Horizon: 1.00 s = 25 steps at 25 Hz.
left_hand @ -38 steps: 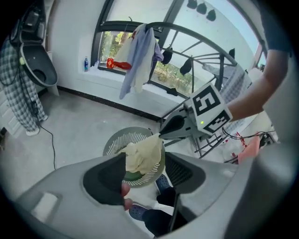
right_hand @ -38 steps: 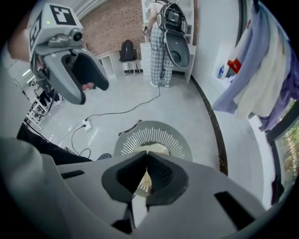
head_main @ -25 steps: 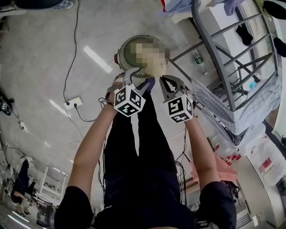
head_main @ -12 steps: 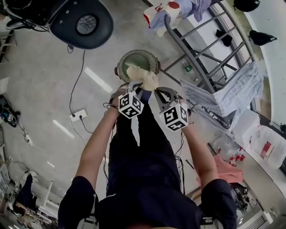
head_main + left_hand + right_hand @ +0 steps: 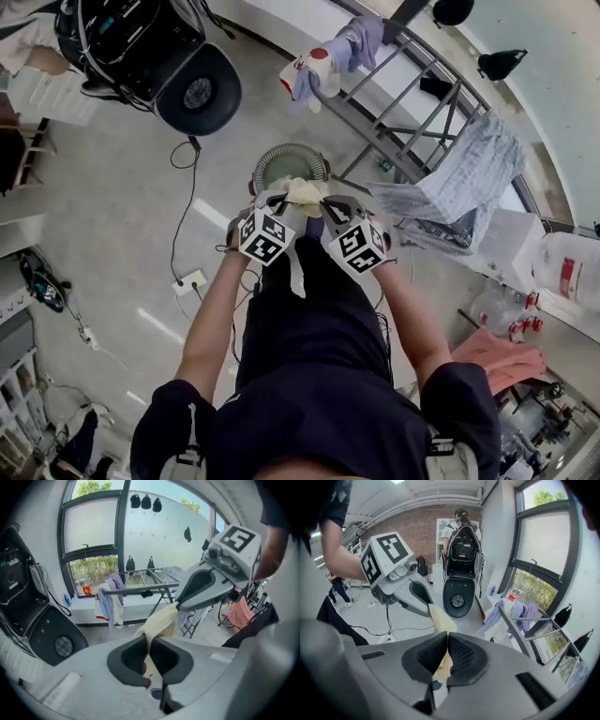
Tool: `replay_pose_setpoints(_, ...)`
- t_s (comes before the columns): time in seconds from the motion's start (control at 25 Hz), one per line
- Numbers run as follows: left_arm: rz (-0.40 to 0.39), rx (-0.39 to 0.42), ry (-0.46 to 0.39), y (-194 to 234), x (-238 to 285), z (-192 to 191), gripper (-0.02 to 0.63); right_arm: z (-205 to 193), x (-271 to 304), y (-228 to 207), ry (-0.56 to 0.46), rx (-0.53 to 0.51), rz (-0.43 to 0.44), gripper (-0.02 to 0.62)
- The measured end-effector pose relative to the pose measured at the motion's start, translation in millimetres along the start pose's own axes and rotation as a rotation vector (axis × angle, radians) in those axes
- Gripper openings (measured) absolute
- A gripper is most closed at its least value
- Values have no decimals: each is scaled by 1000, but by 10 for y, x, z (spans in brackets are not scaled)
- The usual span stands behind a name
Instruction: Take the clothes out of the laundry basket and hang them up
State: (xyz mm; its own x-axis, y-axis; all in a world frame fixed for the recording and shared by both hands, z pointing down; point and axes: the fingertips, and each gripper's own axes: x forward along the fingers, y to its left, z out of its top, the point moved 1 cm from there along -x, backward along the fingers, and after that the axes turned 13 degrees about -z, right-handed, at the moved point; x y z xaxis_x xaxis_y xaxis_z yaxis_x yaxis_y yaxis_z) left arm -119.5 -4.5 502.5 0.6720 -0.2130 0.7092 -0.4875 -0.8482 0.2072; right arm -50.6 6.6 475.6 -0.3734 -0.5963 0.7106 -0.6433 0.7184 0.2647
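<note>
A pale yellow cloth (image 5: 302, 193) hangs between my two grippers, above the round green laundry basket (image 5: 290, 163) on the floor. My left gripper (image 5: 277, 200) has just been closing and is now shut on one edge of the cloth (image 5: 159, 620). The right gripper (image 5: 327, 202) is shut on the other edge (image 5: 440, 618). Each gripper view shows the other gripper: the right gripper (image 5: 180, 605) in the left one, the left gripper (image 5: 428, 612) in the right one. Both grippers pinch the same cloth close together. The rest of the basket's contents are hidden by the cloth.
A grey metal drying rack (image 5: 412, 89) stands to the right of the basket, with a checked cloth (image 5: 459, 178) draped on it and light garments (image 5: 323, 61) at its near end. A black wheeled machine (image 5: 159, 56) stands at upper left. A power strip (image 5: 190, 281) and cables lie on the floor.
Both grippers have risen together, lifting the yellow cloth up out of the basket. The left jaws, open a second ago, have shut on the cloth.
</note>
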Motion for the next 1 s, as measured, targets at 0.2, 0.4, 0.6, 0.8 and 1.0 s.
replay_pose_setpoints(0.2, 45, -5, -47, -110, -539, 493, 27, 343, -189, -11, -72, 55, -59, 14)
replay_pose_setpoints(0.4, 104, 27, -105, -260, -911, 1066, 27, 483, -381, -207, -153, 123, -88, 111)
replay_pose_setpoints(0.6, 175, 78, -136, -268, -1246, 1529, 28, 140, -380, -275, -105, 155, -94, 160)
replay_pose_setpoints(0.8, 202, 88, -184, -291, -1535, 1812, 28, -73, -144, -66, -73, 188, -80, 170)
replay_pose_setpoints(1.0, 214, 110, -194, -381, -1755, 1985, 28, -73, 84, 125, -63, 267, -16, 210)
